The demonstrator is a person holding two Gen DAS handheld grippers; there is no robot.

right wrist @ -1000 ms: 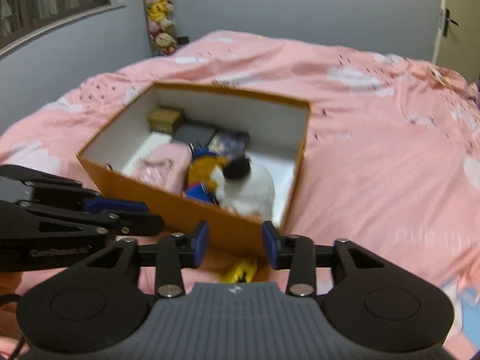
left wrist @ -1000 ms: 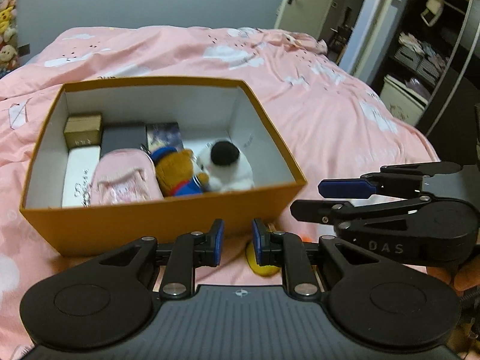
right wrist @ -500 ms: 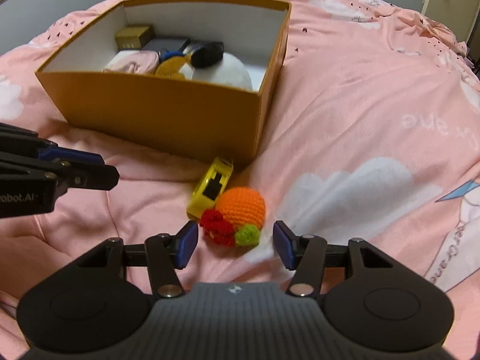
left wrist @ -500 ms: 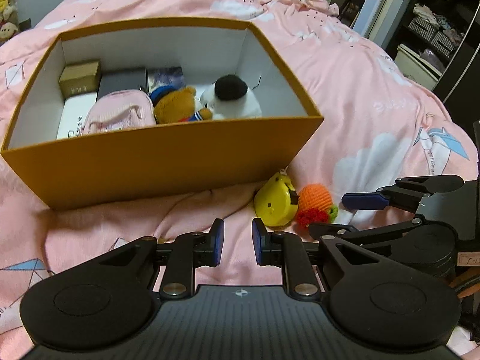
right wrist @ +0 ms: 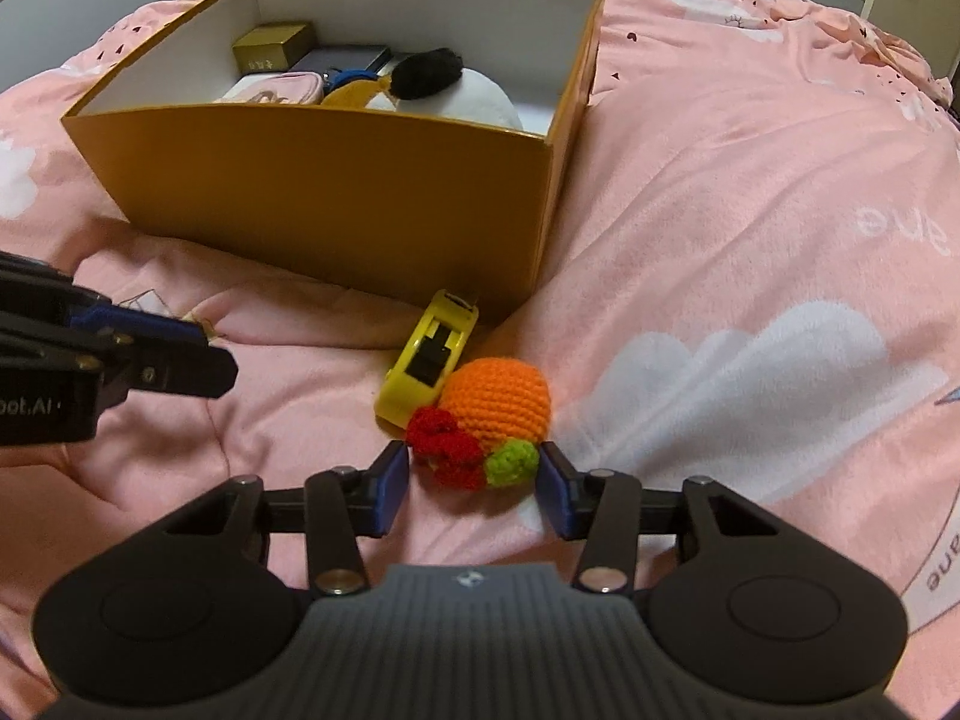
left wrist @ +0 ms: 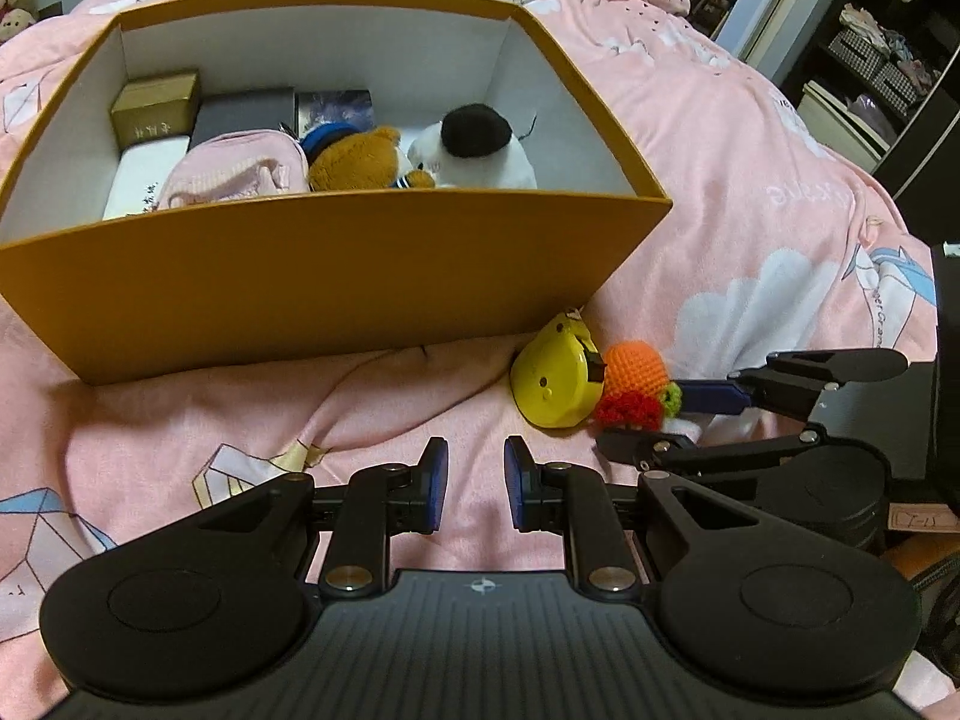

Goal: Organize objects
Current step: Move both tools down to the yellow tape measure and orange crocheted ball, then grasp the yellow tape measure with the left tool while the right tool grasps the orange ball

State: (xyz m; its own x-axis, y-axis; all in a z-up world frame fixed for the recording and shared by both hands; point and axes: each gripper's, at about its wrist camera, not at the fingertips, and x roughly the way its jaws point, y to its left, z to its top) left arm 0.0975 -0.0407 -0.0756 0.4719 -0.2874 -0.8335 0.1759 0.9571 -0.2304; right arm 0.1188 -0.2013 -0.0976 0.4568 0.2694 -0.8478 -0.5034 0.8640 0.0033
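Observation:
An orange crochet toy (right wrist: 498, 408) with red and green tufts lies on the pink bedspread against a yellow tape measure (right wrist: 429, 360), just in front of the orange box (right wrist: 330, 192). My right gripper (right wrist: 474, 468) straddles the toy's near end and its jaws are closing, with the pads a little off the yarn. In the left wrist view the toy (left wrist: 636, 372) and tape measure (left wrist: 555, 378) sit right of my left gripper (left wrist: 477, 468). That gripper hovers over bare bedspread, nearly shut and with nothing between its pads. The right gripper (left wrist: 654, 420) shows there from the side.
The orange box (left wrist: 300, 276) holds a gold case (left wrist: 153, 108), a pink pouch (left wrist: 234, 168), a brown bear plush (left wrist: 360, 162) and a white plush with a black patch (left wrist: 480, 150). My left gripper (right wrist: 213, 354) reaches in from the left. Dark shelving (left wrist: 888, 60) stands at the far right.
Both grippers sank toward the bed and tilted downward. The crochet toy and tape measure came into view, and the right jaws widened, then narrowed around the toy.

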